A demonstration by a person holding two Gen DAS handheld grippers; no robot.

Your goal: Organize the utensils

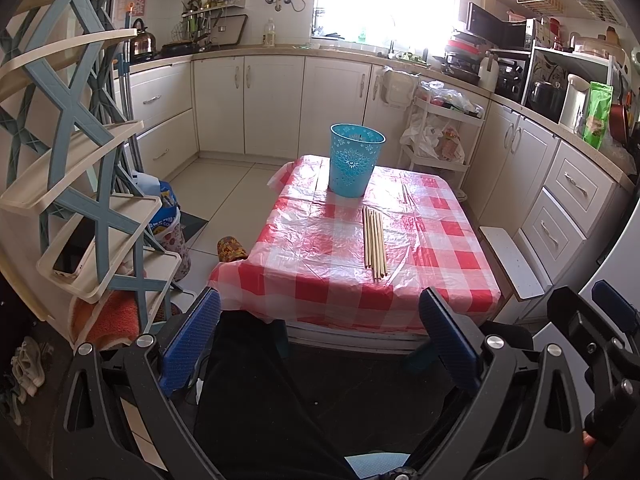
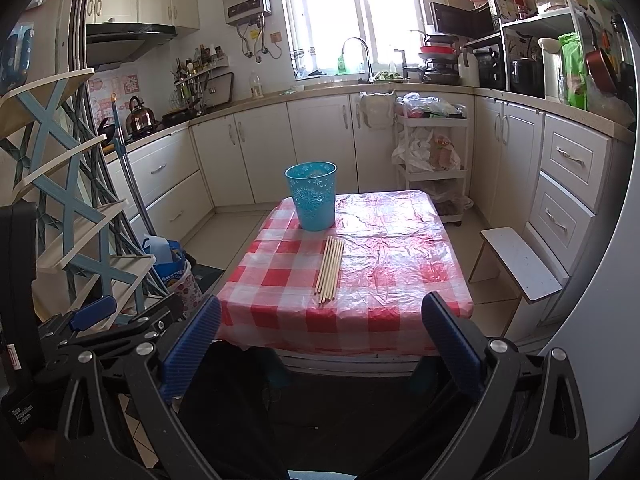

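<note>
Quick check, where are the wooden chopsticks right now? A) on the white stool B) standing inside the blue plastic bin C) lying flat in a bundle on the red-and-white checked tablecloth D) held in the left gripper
C: the bundle of wooden chopsticks lies flat on the red-and-white checked tablecloth, on the near side of the upright blue plastic bin and apart from it; both the left gripper and the right gripper are open and hold nothing.

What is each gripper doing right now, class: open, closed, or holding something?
Left gripper: open, holding nothing, short of the table.
Right gripper: open, holding nothing; the chopsticks lie untouched.
</note>
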